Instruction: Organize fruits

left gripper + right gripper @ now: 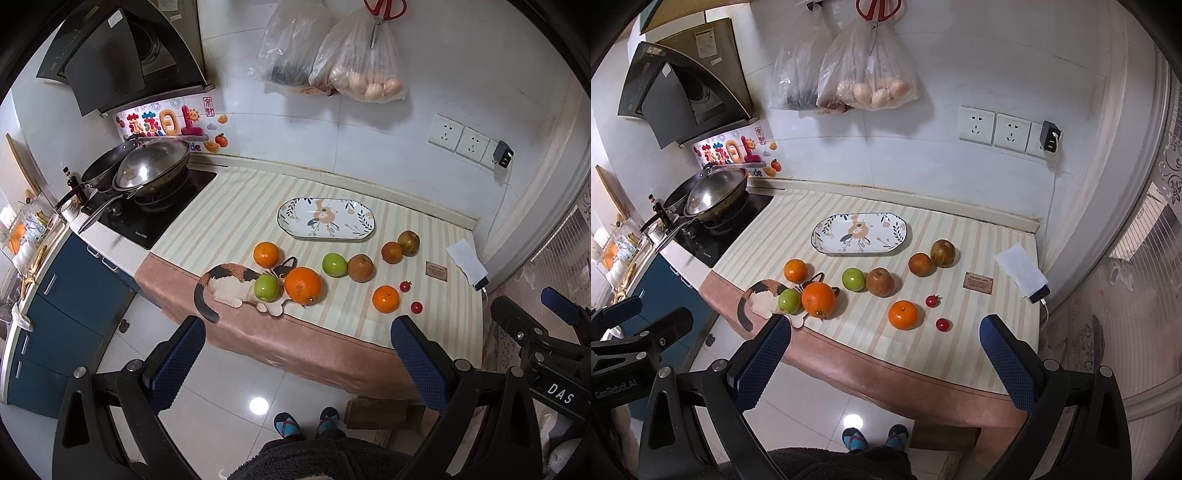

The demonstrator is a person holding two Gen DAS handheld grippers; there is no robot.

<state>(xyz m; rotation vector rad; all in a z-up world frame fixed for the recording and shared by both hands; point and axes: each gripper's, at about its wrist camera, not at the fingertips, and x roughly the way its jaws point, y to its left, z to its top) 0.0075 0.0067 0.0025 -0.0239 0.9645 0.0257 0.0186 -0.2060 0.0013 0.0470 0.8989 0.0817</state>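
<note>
An oval floral plate (pixel 326 219) (pixel 860 233) lies empty at the back of the striped cloth. In front of it lie a big orange (pixel 303 285) (pixel 818 300), two small oranges (pixel 266 254) (pixel 385 299), two green apples (pixel 266 287) (pixel 334 264), several brownish fruits (pixel 360 268) (pixel 408 242) and two cherry tomatoes (pixel 405 285) (pixel 416 307). My left gripper (pixel 297 336) is open and empty, held above the table's front edge. My right gripper (pixel 884 338) is open and empty, also near the front edge.
A cat-shaped mat (pixel 236 284) lies under the left fruits. A stove with pans (pixel 147 170) stands at the left. A phone on a cable (pixel 1025 278) lies at the right. Bags (pixel 332 62) and scissors hang on the wall.
</note>
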